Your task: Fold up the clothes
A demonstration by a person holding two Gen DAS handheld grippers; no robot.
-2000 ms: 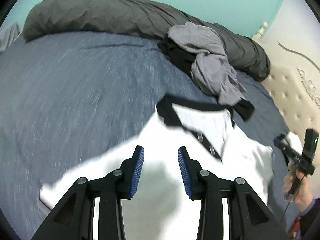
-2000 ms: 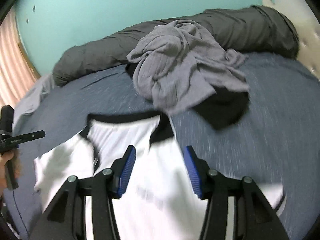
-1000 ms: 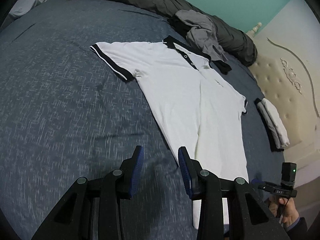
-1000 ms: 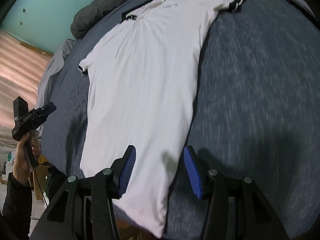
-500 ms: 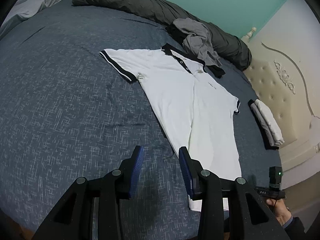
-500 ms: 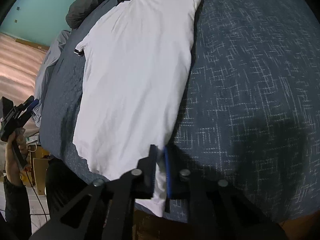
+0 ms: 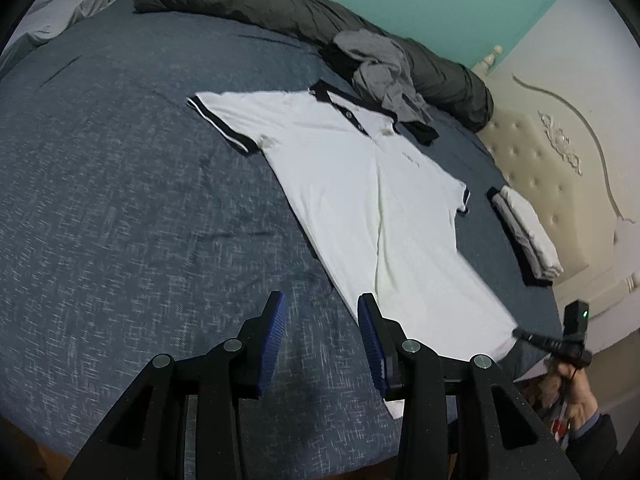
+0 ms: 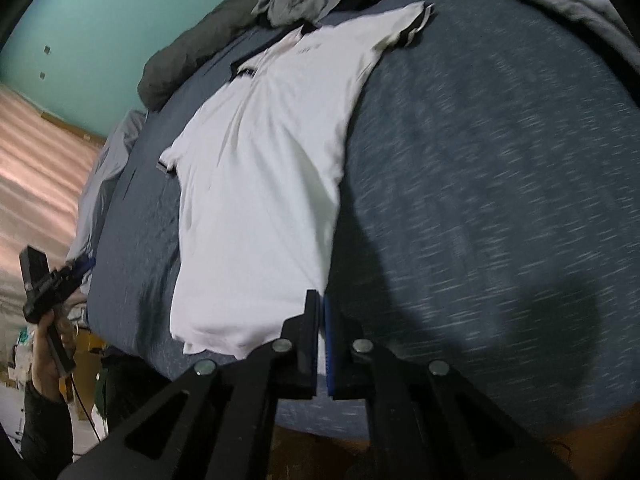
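My right gripper (image 8: 322, 320) has just clamped onto the bottom hem corner of the white polo shirt (image 7: 360, 184), which lies flat on the bed (image 7: 120, 200). Left gripper (image 7: 322, 320) hangs released, empty, beside the hem's other corner. Hem fold can start.

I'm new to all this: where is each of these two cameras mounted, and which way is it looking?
Left wrist view: sits on the left gripper, looking down along its open fingers over the blue bed toward the white polo shirt; the right hand shows at the edge.
Right wrist view: sits on the right gripper, shut on the polo's hem corner, looking up the shirt; the left hand shows.
Shared: the polo, bed, grey clothes pile, dark rolled duvet.
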